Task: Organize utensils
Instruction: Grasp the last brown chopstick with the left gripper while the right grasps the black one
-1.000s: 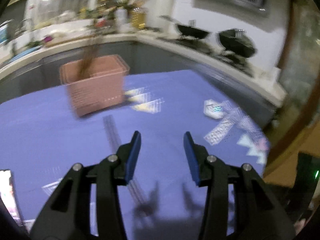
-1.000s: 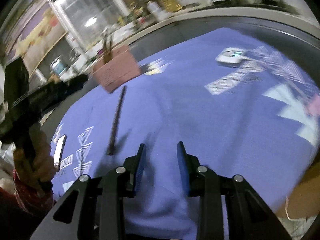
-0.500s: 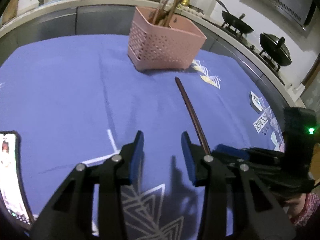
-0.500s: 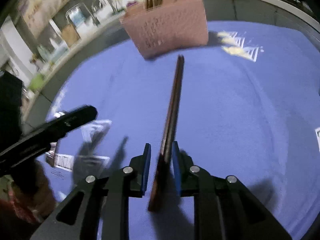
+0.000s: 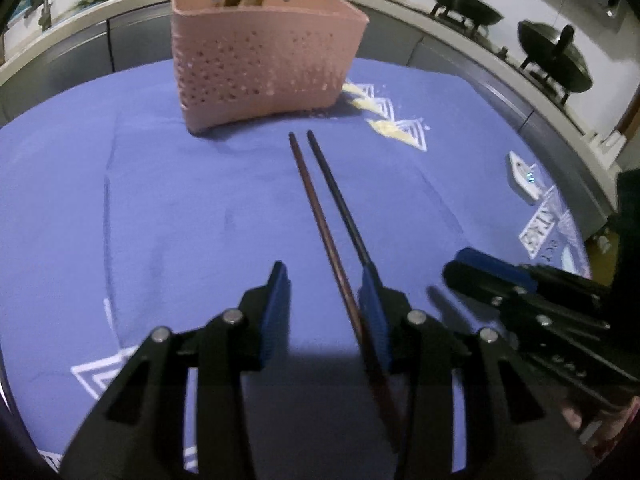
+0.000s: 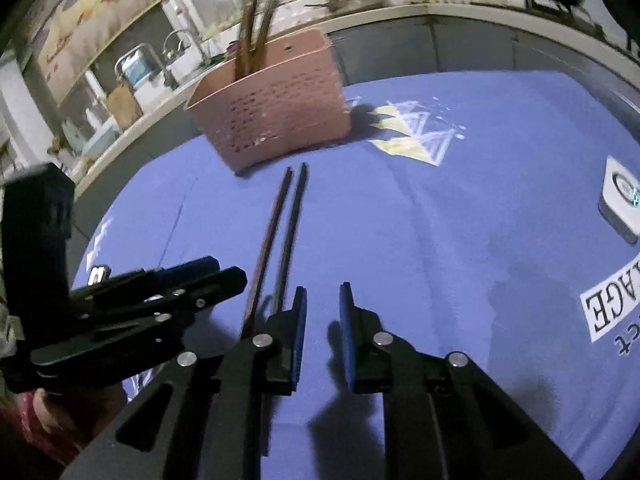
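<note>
A dark brown chopstick (image 5: 320, 220) lies on the purple cloth and points at the pink perforated utensil basket (image 5: 260, 68); its dark shadow runs beside it. The basket holds several upright sticks. My left gripper (image 5: 324, 312) is open, with the chopstick's near end between its fingers, close to the right finger. My right gripper (image 6: 322, 320) is open and empty, just right of the chopstick (image 6: 266, 248). The basket also shows in the right wrist view (image 6: 280, 108). Each gripper shows in the other's view, the right one (image 5: 500, 280) and the left one (image 6: 168, 288).
A white small device (image 6: 624, 204) lies on the cloth at the right. Printed white patterns mark the cloth (image 5: 120, 200). Black woks (image 5: 552, 60) stand on the counter behind the table. A phone edge (image 6: 98, 274) shows at the left.
My right gripper opened and shifted right off the chopstick. My left gripper moved in so its open fingers straddle the chopstick's near end. The basket looks closer.
</note>
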The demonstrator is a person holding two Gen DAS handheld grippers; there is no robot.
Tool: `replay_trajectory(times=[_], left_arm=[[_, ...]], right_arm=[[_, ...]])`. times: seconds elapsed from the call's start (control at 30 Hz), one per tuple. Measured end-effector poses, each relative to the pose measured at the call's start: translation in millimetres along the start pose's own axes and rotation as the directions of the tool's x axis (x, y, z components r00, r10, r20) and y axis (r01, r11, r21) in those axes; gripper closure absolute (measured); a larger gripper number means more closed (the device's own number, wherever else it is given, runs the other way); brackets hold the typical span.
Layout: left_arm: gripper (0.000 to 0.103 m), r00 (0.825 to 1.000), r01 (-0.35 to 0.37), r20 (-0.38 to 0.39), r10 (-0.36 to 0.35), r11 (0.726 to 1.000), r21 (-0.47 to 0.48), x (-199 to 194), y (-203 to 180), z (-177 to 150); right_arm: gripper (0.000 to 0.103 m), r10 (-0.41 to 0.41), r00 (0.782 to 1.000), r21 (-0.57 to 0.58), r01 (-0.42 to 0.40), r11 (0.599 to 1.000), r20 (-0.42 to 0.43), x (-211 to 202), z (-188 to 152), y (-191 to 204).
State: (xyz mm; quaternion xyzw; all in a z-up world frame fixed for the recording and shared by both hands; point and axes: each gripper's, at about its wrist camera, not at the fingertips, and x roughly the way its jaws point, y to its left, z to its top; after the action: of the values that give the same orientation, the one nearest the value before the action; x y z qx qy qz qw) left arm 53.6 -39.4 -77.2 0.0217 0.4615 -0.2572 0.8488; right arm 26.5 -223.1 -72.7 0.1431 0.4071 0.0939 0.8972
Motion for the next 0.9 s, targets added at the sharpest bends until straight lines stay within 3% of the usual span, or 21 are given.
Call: replay_trajectory(times=[0.1, 0.13, 0.2, 0.27, 0.33, 0.5, 0.6, 0.67, 0.8, 0.9], left_arm=[[0.066, 0.999, -0.048, 0.002, 0.048, 0.999, 0.005, 9.2, -8.5, 0.4], [0.070, 0.997, -0.075, 0.012, 0.075, 0.997, 0.023, 10.8, -12.4, 0.4], [0.090, 0.995, -0.099, 0.029, 0.098, 0.995, 0.021, 10.4, -8.9, -0.8], [0.094, 0.997, -0.073, 0.020, 0.073, 0.997, -0.003, 7.6, -2.1, -2.2], [0.098, 0.993, -0.117, 0.013, 0.117, 0.993, -0.002, 0.0, 4.0, -7.2], [0.098, 0.993, -0.120, -0.021, 0.120, 0.993, -0.013, -13.6, 18.6, -17.9], [0.080, 0.989, -0.149, -0.027, 0.149, 0.989, -0.004, -8.1, 20.7, -3.0], [0.079, 0.984, -0.177, 0.008, 0.176, 0.984, 0.039, -2.8, 18.9, 11.1], [0.079, 0.986, -0.163, -0.023, 0.165, 0.983, 0.083, 20.9, 16.1, 31.9], [0.098, 0.983, -0.184, 0.007, 0.185, 0.971, 0.151, 30.6, 12.5, 40.9]], right_arm=[[0.086, 0.040, 0.999, 0.036, -0.040, 0.999, -0.009, 4.8, 4.9, -8.3], [0.086, 0.052, 0.999, 0.039, -0.052, 0.998, -0.010, 6.6, 8.5, -10.6], [0.086, 0.076, 0.997, 0.037, -0.076, 0.996, -0.010, 10.4, 18.3, -12.0], [0.086, 0.101, 0.995, 0.016, -0.100, 0.995, -0.022, 15.0, 30.1, -11.5], [0.086, 0.119, 0.991, -0.012, -0.120, 0.993, -0.053, 24.1, 43.1, -7.7], [0.086, 0.115, 0.988, -0.098, -0.125, 0.987, -0.104, 48.8, 74.2, 6.8], [0.086, 0.112, 0.984, -0.134, -0.131, 0.982, -0.141, 67.6, 90.9, 16.6], [0.086, 0.103, 0.984, -0.143, -0.124, 0.982, -0.149, 78.1, 98.6, 21.4], [0.085, 0.102, 0.975, -0.143, -0.132, 0.981, -0.198, 100.1, 110.4, 25.5], [0.086, 0.084, 0.975, -0.196, -0.125, 0.973, -0.206, 108.1, 114.4, 30.0]])
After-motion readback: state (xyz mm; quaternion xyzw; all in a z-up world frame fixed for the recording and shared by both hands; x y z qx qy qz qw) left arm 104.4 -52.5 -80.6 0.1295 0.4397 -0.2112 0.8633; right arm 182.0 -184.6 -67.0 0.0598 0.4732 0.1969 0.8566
